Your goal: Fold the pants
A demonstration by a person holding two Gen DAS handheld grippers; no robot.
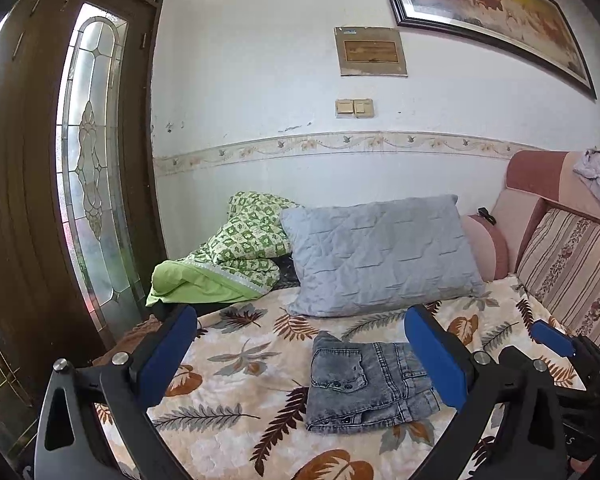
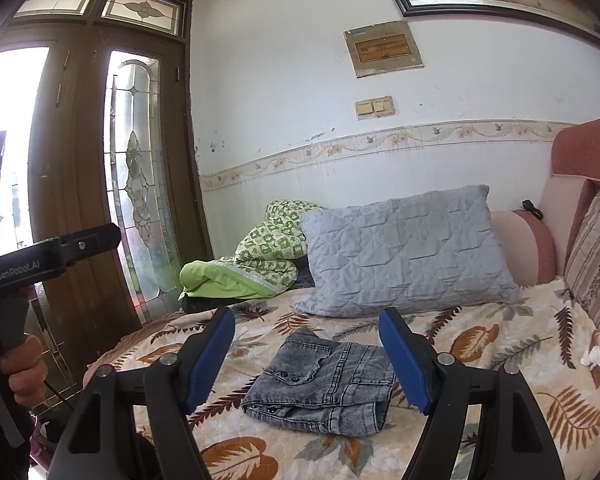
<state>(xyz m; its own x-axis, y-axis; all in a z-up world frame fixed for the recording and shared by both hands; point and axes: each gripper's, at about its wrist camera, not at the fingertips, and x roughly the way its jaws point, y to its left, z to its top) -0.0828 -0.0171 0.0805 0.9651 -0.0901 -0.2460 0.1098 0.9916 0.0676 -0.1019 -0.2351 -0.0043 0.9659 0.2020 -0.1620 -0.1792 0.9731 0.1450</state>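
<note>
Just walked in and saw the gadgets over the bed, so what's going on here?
A person holds a two-finger gripper in each hand above a bed with a leaf-print blanket. A pair of grey denim pants lies on it, already folded into a compact bundle. The left gripper and right gripper are both open and hold nothing, raised clear of the pants. A grey pillow and a green quilt lie behind.

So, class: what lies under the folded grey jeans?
The folded jeans rest on a leaf-print blanket, which shows on every side of them. The patch directly beneath them is covered, so whatever is there cannot be seen.
</note>
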